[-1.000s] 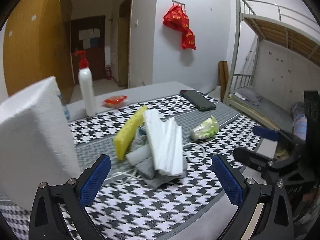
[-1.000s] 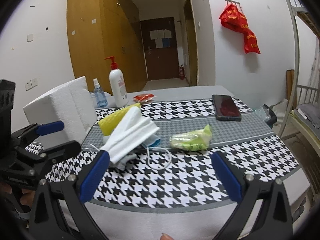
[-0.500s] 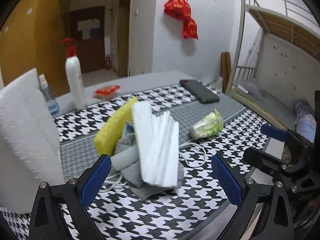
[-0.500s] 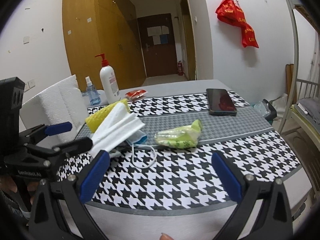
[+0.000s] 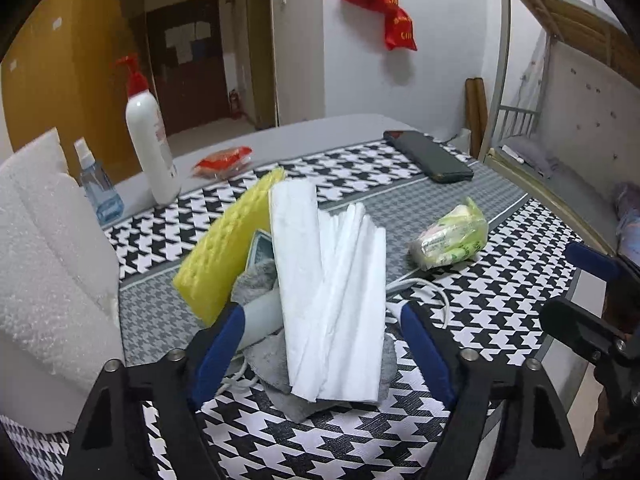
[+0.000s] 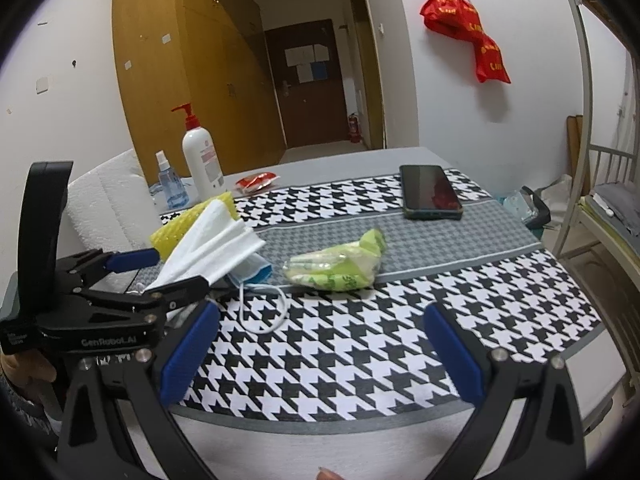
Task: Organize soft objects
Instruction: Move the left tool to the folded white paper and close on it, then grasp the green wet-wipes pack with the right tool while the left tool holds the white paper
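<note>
A pile of soft things lies on the houndstooth tablecloth [image 5: 360,432]: a fanned stack of white folded tissues [image 5: 328,300], a yellow sponge [image 5: 228,248] leaning on edge, a grey cloth [image 5: 272,364] underneath and a blue face mask [image 6: 250,274] with a white loop. My left gripper [image 5: 322,344] straddles the near end of the pile. Its jaws are closing, with the tissues and grey cloth between them, and the pads stand just clear of the pile. To the right, my right gripper [image 6: 320,354] hovers open over bare cloth, holding nothing. A green packet [image 6: 340,268] lies just beyond it.
A big white foam block [image 5: 48,280] stands close on the left of the pile. Behind are a pump bottle [image 5: 150,136], a small spray bottle [image 5: 98,188], a red packet [image 5: 222,158] and a dark phone [image 5: 430,156]. A metal bunk bed [image 5: 520,80] stands to the right.
My left gripper has moved forward and down onto the pile, and its jaws have narrowed around it. The right gripper has crept slightly forward, still open.
</note>
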Action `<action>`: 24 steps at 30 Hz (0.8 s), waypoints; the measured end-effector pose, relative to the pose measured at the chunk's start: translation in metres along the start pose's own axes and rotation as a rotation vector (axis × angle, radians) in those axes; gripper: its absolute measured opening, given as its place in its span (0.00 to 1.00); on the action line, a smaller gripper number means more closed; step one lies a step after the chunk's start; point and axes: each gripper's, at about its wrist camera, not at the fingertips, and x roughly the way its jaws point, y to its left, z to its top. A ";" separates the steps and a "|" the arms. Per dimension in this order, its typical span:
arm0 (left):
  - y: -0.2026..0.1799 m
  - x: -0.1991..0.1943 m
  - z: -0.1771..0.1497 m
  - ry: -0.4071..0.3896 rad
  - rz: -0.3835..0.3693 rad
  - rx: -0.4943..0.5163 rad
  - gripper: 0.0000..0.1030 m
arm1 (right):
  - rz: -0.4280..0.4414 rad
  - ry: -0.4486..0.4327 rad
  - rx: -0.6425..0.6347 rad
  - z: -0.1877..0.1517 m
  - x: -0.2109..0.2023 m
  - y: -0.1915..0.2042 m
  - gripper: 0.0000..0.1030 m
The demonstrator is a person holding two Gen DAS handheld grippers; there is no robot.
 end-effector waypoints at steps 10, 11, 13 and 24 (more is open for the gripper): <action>0.003 0.005 -0.003 0.032 -0.027 -0.031 0.29 | 0.006 0.019 -0.009 0.001 0.007 -0.002 1.00; 0.003 0.006 -0.003 0.033 -0.036 -0.034 0.25 | 0.006 0.020 -0.010 0.001 0.008 -0.001 1.00; 0.001 0.004 -0.004 0.025 -0.048 -0.028 0.20 | 0.004 0.021 -0.014 0.002 0.008 -0.001 1.00; 0.004 -0.034 -0.002 -0.071 -0.104 -0.015 0.14 | 0.005 0.029 -0.015 0.004 0.012 -0.001 1.00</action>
